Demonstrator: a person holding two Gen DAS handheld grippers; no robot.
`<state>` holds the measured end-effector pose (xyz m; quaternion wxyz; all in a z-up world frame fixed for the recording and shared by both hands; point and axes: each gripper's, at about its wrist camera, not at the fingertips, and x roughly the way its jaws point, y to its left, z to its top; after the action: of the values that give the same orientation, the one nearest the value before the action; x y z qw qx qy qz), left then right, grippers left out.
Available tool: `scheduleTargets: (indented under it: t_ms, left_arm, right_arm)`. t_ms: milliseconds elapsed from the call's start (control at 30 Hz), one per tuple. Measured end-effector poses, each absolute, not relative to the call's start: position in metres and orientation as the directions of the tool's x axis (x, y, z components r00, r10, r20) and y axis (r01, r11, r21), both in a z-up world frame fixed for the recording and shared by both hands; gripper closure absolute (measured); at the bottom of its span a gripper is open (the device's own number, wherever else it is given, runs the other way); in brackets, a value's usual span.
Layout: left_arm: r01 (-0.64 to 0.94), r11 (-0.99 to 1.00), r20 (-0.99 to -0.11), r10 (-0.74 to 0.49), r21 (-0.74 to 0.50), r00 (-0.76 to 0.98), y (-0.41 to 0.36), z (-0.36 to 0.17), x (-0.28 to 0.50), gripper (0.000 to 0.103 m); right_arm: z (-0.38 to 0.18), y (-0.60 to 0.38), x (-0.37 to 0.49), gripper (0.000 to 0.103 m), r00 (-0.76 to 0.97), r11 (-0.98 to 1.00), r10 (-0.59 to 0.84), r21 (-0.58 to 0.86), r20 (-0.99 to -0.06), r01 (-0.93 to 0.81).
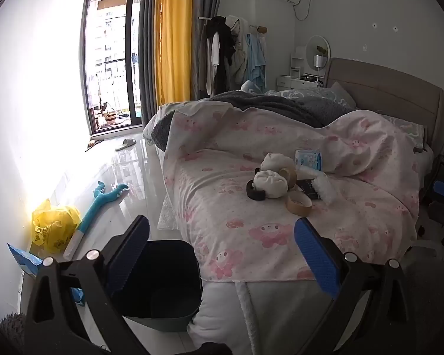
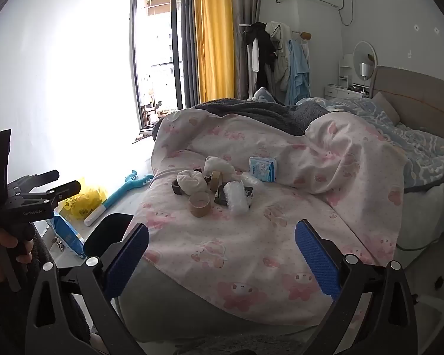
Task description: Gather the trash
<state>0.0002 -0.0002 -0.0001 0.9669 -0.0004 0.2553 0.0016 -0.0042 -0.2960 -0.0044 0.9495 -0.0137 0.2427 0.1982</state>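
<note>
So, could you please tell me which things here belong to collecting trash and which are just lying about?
For the job:
- dark trash bin
- empty tape roll
- crumpled bubble wrap
- white wads
- blue tissue pack

Lying about:
- pink blanket
- blue plush toy
- yellow bag
- slipper

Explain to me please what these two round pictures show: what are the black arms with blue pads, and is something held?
A person carries a hand-held two-finger gripper in each hand; each has a camera looking along its fingers. One picture is from the left gripper, the other from the right gripper. Both stand open and hold nothing. On the pink patterned bedcover lies a small pile: white crumpled tissue balls, a brown cardboard tape ring, a blue and white tissue packet. A dark plastic bin stands on the floor beside the bed.
</note>
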Motion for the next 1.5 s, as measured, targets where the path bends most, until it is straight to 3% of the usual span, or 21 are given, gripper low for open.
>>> scheduleTargets:
  t_ms: [1500]
  left_arm:
    - [0.012,1.000,-0.491,-0.005,0.012,0.871,-0.0062,-0.0022,-0.0004,0.003]
  right_arm:
    - [-0.0046,-0.2933,-0.0052,0.003,0.804,0.920,0.373,0.068,-0.463,-0.387]
